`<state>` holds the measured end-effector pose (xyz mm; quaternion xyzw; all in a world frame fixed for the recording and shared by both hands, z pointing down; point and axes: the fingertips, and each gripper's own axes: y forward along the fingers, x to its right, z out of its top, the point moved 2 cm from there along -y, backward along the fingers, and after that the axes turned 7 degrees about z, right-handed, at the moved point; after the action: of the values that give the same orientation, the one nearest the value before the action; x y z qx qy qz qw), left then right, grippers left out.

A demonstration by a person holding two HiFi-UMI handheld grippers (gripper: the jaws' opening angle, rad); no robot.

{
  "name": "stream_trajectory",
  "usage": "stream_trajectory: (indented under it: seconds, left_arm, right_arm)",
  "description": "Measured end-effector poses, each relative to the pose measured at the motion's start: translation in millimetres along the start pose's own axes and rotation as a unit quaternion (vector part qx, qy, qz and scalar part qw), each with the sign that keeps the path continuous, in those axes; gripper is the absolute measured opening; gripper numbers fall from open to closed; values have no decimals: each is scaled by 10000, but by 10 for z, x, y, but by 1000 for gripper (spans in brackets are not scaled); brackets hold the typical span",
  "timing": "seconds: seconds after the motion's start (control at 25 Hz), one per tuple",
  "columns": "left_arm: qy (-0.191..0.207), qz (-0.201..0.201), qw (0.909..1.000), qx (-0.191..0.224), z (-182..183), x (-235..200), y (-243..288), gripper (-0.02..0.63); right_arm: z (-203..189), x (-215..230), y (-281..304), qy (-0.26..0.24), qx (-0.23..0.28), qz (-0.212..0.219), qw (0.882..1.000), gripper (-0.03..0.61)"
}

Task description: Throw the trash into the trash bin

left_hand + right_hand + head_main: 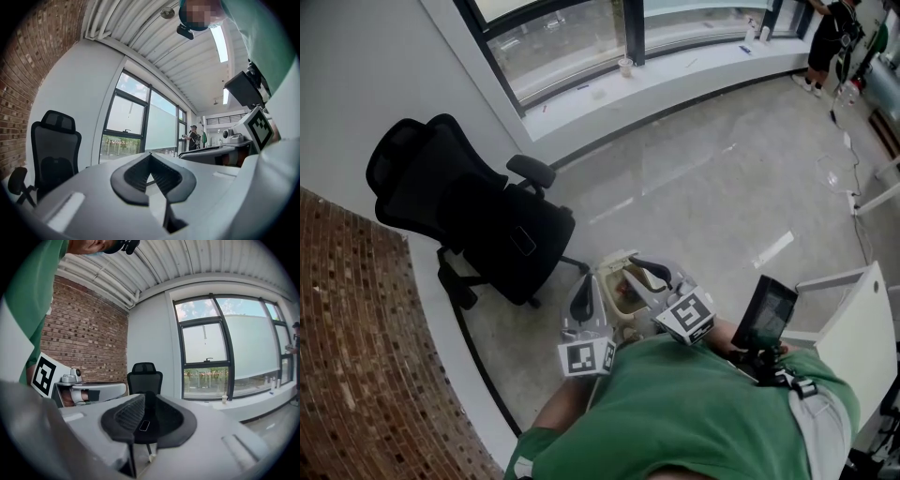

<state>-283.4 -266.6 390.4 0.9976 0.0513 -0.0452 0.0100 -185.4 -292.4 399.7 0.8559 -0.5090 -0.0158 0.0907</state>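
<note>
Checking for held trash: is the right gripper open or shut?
Open, empty: the right gripper has its jaws apart, with only the black chair showing through the gap.

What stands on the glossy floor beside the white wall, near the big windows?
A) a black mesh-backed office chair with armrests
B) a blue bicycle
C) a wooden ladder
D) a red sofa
A: the head view shows a black mesh-backed office chair on its wheeled base, close to the white wall. Both gripper views show it too.

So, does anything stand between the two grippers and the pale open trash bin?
Nothing visible does. The pale open-topped trash bin appears right below the left gripper and right gripper. The black mesh office chair stands apart, to its left.
</note>
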Motion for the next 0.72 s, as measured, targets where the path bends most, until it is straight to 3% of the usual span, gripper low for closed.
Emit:
stream_trajectory:
  seconds: [0.32, 0.72]
  left_arm:
    - [-57, -199, 9998, 0, -43, 96, -116, 6]
    - [-10, 9, 10000, 75, 24, 495, -389, 6]
  right_arm:
    - [-106, -137, -143, 49, -80, -209, 9997, 8]
    - [-18, -216, -555, 42, 150, -16, 9999, 3]
